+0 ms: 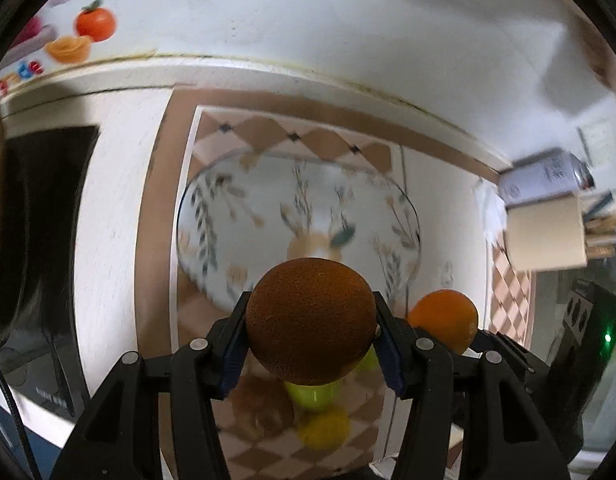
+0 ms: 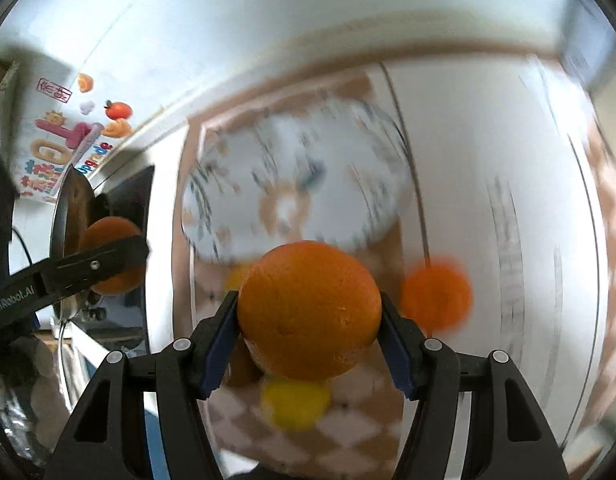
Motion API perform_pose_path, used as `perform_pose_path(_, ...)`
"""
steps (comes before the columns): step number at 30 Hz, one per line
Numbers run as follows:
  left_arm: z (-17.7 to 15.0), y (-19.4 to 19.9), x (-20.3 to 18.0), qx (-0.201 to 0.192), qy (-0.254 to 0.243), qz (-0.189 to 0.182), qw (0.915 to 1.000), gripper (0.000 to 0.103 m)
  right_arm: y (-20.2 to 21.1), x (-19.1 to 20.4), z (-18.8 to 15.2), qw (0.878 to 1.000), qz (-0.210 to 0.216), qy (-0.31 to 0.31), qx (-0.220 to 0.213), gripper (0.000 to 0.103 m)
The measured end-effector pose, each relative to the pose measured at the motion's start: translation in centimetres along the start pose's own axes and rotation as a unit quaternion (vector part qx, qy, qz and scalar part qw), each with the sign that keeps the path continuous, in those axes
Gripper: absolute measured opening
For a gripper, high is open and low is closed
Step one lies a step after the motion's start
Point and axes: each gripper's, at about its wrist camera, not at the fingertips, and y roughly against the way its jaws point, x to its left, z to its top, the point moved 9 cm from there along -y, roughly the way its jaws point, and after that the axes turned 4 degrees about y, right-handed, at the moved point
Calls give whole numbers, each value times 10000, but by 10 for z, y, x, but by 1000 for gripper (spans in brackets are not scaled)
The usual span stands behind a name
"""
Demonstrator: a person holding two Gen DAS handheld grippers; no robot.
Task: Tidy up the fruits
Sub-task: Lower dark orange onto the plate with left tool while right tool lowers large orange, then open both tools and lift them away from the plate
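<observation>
Orange-brown, pebbled round fruit (image 1: 311, 320) sits clamped in the left gripper (image 1: 311, 334); a brighter, glossy orange (image 2: 309, 309) is pinched by the right gripper (image 2: 309, 326), both above the checkered mat (image 1: 268, 448).

Your left gripper (image 1: 311, 322) is clamped on a dark orange (image 1: 311, 320), blue pads (image 1: 233, 360) pressed to both its sides, lifted off the surface. Your right gripper (image 2: 309, 312) is clamped on a bright orange (image 2: 309, 308) the same way. In the right wrist view, your left gripper sits at left, level with it.
</observation>
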Motion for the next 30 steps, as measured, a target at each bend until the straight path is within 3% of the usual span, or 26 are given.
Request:
perform_pose_path(7, 51, -77, 22, 718, 294, 265, 9966, 53, -59, -7, 73, 9975, -326, 448, 428, 67)
perform_pose_path(13, 59, -110, 28, 1179, 643, 123, 9909, 53, -94, -21, 91, 9931, -431, 778, 766, 67)
perform_pose_path(21, 59, -125, 22, 1368, 453, 381, 9888, 53, -117, -24, 105, 9879, -590, 1015, 1016, 68)
perform_pose_path(23, 59, -124, 20, 1331, 390, 424, 9894, 72, -118, -25, 105, 9877, -570, 976, 1079, 68)
perform_pose_path(24, 61, -124, 19, 1316, 379, 438, 9896, 88, -119, -28, 103, 9875, -558, 928, 1144, 68)
perform_pose_path(25, 63, -122, 18, 1271, 368, 461, 9901, 92, -119, -30, 102, 9878, -503, 856, 1197, 70)
perform_pose_path(27, 65, -119, 18, 1219, 372, 463, 9908, 92, -116, -35, 102, 9899, -397, 715, 1154, 100)
perform_pose_path(30, 68, -111, 19, 1078, 301, 529, 9923, 92, -104, -43, 103, 9913, -425, 660, 1060, 100)
